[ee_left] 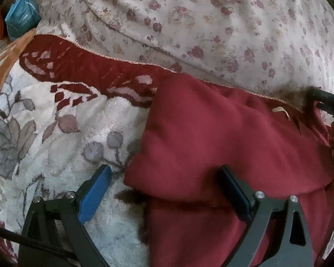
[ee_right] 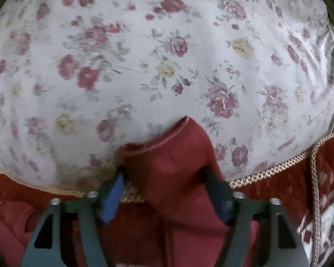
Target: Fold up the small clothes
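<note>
A dark red garment (ee_left: 222,138) of smooth, matte woven cloth is seen lying on a bed, folded over on itself into a thick, soft-edged slab with a rounded fold along its near left side. It is spread partly over a fleecy white blanket (ee_left: 55,138), whose pile is deep and tufted and printed with grey and mauve leaves, and whose far border is a dark red band edged with a thin braided cord. Beyond that border a thin, slightly glossy floral sheet (ee_left: 211,22) is stretched, creased into shallow ridges and scattered with small rose prints. A crumpled blue plastic bag (ee_left: 22,15) is set at the far left, beside the bed.

The left gripper (ee_left: 167,178) is held above the garment's near left edge with its jaws standing wide apart; one blue ribbed pad (ee_left: 95,193) hangs over the white fleece, while the other finger lies over the red cloth, and nothing is pinched.

In the right wrist view, which is blurred, a bunched end of the garment (ee_right: 171,160), with a narrow rolled hem at its far tip, is raised between the fingers of the right gripper (ee_right: 167,191) over the floral sheet (ee_right: 167,55). The cloth appears to be clamped between the two pads, although contact on the right pad cannot be made out with certainty.
</note>
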The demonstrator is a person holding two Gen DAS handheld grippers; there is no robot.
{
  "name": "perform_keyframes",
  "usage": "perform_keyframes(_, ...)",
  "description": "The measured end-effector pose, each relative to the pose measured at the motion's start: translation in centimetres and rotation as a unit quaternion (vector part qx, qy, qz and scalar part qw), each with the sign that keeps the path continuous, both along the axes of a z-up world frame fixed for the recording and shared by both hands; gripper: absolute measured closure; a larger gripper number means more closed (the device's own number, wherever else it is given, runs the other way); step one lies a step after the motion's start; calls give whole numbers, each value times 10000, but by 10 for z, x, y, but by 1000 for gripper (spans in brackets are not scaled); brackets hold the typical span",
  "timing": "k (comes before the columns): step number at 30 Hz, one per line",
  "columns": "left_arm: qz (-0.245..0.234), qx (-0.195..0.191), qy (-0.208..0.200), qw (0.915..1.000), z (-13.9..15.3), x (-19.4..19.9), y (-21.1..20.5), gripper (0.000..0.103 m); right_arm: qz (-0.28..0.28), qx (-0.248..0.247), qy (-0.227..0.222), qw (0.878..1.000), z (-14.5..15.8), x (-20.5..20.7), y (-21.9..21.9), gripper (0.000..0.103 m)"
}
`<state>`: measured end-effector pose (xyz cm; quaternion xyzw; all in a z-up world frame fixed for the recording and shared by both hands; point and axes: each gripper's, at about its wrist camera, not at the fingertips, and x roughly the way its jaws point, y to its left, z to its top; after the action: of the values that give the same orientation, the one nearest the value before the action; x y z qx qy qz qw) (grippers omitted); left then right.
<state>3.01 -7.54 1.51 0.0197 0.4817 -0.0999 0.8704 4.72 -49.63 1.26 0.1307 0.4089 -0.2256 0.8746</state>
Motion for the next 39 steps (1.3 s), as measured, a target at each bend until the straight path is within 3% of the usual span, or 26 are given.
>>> perform_keyframes(3, 17, 6, 1, 10000, -1, 0, -1, 7, 163, 7, -9, 9999, 0, 0, -1, 39)
perform_keyframes(4, 14, 19, -5, 10000, -1, 0, -1, 7, 281, 18, -13, 9996, 3, -3, -1, 61)
perform_keyframes(5, 10, 34, -15, 10000, 0, 0, -2, 7, 315, 64, -44, 9995, 6, -7, -3, 93)
perform_keyframes(8, 9, 54, -46, 10000, 1, -1, -1, 7, 516, 481, -372, 9968, 31, -37, -15, 93)
perform_keyframes(10, 22, 75, -77, 9999, 2, -1, 0, 7, 727, 485, -571, 9945, 53, -60, -15, 93)
perform_keyframes(16, 135, 134, -212, 9996, 8, -7, 5, 7, 1405, 582, -1522, 9766, 152, -154, -3, 92)
perform_keyframes(20, 218, 85, -303, 9993, 16, -9, 12, 7, 2112, 830, -2020, 9527, 211, -196, 23, 92)
perform_keyframes(25, 450, -203, -453, 9978, 33, -12, 34, 7, 3126, 1162, -2049, 9202, 243, -197, 82, 92)
perform_keyframes(28, 674, -444, -495, 9955, 41, -11, 52, 7, 3549, 1187, -1782, 9101, 238, -180, 128, 92)
perform_keyframes(32, 803, -634, -542, 9933, 46, -7, 67, 7, 3988, 1323, -1318, 8978, 203, -132, 190, 92)
perform_keyframes(37, 687, -824, -574, 9926, 51, -2, 71, 7, 4192, 1738, -754, 8879, 129, -64, 248, 92)
perform_keyframes(39, 625, -840, -607, 9927, 52, 1, 70, 7, 4180, 1781, -408, 8899, 90, -41, 269, 91)
